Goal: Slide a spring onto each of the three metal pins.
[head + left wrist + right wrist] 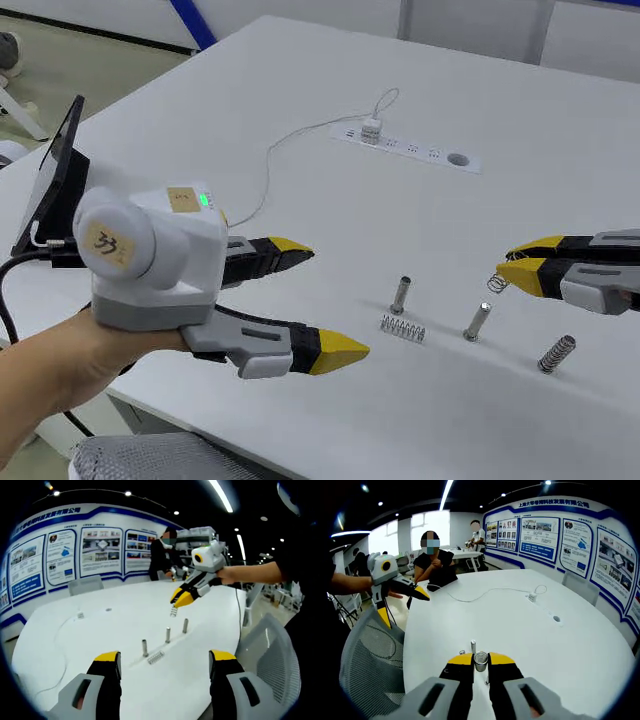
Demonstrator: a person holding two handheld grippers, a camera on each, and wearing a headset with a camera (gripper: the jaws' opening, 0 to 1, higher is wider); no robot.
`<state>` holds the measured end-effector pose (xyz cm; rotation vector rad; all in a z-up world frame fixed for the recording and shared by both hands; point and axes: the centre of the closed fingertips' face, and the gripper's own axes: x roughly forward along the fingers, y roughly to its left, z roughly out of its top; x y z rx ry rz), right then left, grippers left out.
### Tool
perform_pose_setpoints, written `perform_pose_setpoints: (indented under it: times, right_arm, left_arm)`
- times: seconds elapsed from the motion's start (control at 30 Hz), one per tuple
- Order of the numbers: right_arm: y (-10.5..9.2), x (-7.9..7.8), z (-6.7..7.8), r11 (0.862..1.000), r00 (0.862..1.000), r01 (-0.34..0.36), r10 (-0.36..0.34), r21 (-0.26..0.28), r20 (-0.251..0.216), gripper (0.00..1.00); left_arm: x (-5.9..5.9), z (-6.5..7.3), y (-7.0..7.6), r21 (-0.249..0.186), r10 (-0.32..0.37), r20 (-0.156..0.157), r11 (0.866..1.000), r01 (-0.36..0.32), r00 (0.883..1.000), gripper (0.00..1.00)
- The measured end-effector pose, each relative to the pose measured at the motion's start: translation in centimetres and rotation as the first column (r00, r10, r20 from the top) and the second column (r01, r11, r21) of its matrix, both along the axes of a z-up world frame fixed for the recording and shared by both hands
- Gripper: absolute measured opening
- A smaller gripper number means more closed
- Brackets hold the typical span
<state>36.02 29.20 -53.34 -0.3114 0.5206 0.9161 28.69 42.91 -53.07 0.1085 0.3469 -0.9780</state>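
Left hand-held gripper [332, 300] foremost; right one [505, 262] cropped

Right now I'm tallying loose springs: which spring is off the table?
The spring clamped in the right gripper; the other two springs lie on the table, ungripped.

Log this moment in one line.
right gripper shut on small metal coil spring | left gripper open, empty | second spring lying on white table
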Motion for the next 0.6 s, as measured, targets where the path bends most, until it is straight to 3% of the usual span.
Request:
perform_pose_setpoints:
  times: [0.4,0.6]
  right_arm:
    - [-0.8,1.7,-3.3,0.998,0.996,0.059,-0.061,-0.031,-0.059,0.11]
    - [-1.3,2.1,-4.6,0.996,0.993,0.078,-0.082,-0.042,-0.087,0.11]
  left_arm:
    - [1.2,-1.8,0.7,-0.006,0.042,-0.046,0.999,-0.043,0.998,0.87]
    - [1.7,-2.4,0.7,-0.039,0.067,-0.067,0.997,-0.07,0.995,0.91]
